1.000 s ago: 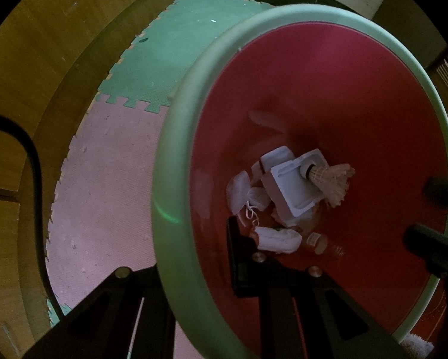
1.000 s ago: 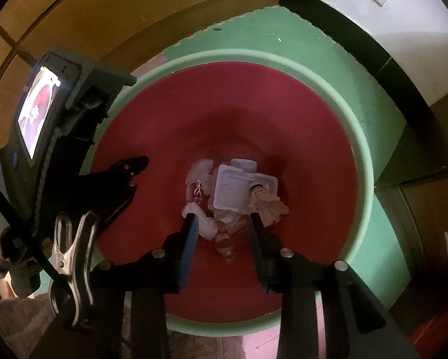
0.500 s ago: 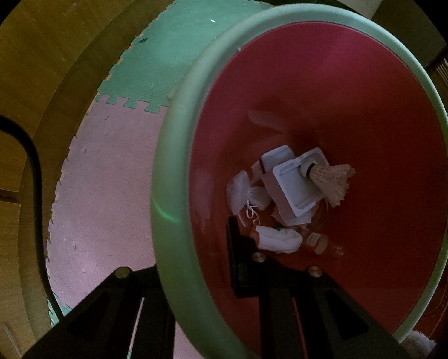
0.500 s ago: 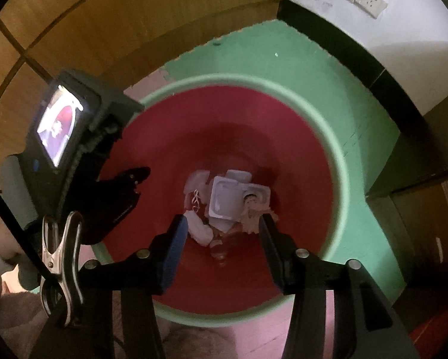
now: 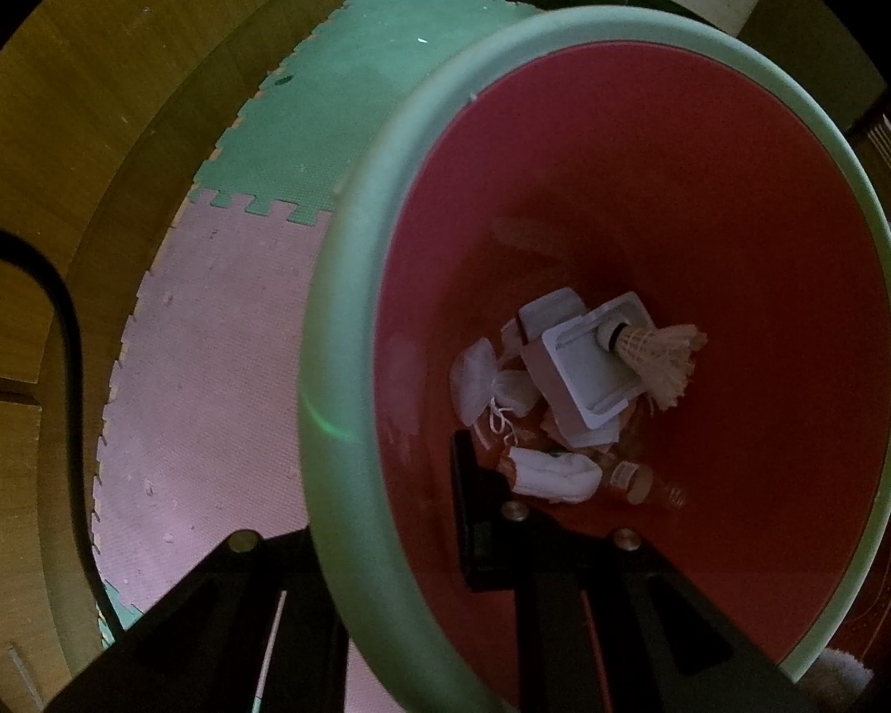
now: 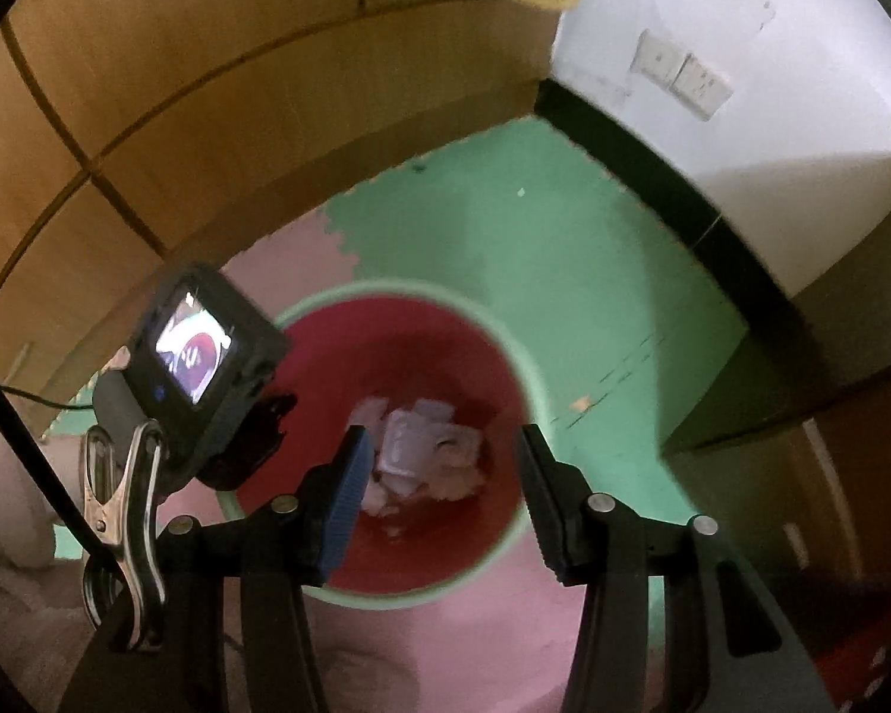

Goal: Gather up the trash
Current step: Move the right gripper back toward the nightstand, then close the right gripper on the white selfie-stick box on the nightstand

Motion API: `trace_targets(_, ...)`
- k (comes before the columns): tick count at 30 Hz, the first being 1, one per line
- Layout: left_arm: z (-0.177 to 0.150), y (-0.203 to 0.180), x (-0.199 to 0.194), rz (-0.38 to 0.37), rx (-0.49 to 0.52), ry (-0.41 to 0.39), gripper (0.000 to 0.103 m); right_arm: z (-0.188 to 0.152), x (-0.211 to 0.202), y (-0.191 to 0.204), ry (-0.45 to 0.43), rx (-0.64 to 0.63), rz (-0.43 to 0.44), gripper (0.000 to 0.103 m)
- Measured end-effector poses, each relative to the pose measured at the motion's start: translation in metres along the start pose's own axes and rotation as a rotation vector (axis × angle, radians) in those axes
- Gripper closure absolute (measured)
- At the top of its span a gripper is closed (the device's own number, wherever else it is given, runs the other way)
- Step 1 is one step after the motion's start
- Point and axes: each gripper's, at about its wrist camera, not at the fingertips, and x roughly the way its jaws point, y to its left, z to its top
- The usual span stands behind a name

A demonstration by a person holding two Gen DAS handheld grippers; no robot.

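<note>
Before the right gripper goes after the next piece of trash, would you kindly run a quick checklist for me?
1. right gripper empty, jaws apart: ok.
2. left gripper clamped on the bin's green rim: ok.
3. Bin upright on the foam mat: ok.
4. shuttlecock and white tray inside the bin: ok.
5. Right gripper above the rim, clear of it: ok.
6. Next trash item located: cannot tell, none visible on the mat.

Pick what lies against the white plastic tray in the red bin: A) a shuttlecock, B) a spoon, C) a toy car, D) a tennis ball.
A: a feathered shuttlecock rests with its cork end on the white tray, among the trash at the bottom of the red bin.
</note>
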Motion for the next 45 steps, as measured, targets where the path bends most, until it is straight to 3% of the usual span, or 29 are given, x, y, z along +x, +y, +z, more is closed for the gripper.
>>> trace_targets(14,0.0,0.0,0.0,0.002,0.003,0.001,0.093,0.061,-0.092,-0.095,-0.121,0.061,-0.151,0.052)
trace_targets(29,-0.001,-0.002,0.0,0.006,0.002,0.001,0.093,0.093,-0.158,-0.251,-0.198,0.289,-0.376,0.052)
trace_targets(38,-0.001,-0.002,0.0,0.011,0.0,-0.004,0.093,0.096,-0.167,-0.354,-0.2,0.56,-0.479,0.052)
trace_targets(40,-0.001,-0.002,0.0,0.013,0.0,-0.003,0.093,0.095,-0.167,-0.37,-0.193,0.599,-0.525,0.043)
trace_targets(45,-0.001,-0.002,0.0,0.013,0.001,-0.004,0.093,0.094,-0.16,-0.401,-0.17,0.681,-0.558,0.041)
